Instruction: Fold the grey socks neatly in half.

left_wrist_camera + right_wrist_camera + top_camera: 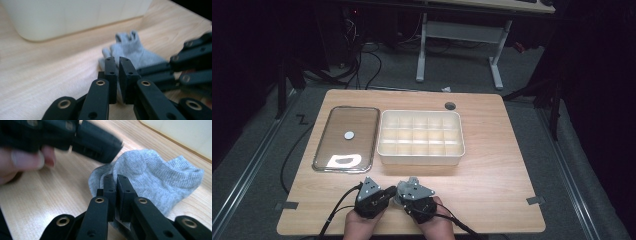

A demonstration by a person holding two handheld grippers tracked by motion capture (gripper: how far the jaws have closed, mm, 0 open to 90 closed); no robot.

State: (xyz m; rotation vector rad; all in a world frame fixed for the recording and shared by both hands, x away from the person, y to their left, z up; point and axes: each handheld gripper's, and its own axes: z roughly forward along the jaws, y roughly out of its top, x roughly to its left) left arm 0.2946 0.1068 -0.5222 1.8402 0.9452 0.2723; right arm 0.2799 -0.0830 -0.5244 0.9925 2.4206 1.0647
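Observation:
A small grey sock (160,180) lies on the wooden table (492,170) near its front edge, between my two grippers. My right gripper (115,177) is shut on the sock's near edge, with cloth showing under its jaws. My left gripper (117,60) has its jaws together at the sock's (132,50) other end, pinching the cloth. In the high view the left gripper (387,192) and right gripper (402,196) meet tip to tip, each held in a hand. The left gripper's blurred black body (97,142) hangs over the sock.
A cream box (421,159) divided into several compartments stands at mid-table, just beyond the grippers. Left of it lies a shiny metal-rimmed tray (318,150) with a small round disc (349,135) on it. A cable hole (450,105) sits near the far edge.

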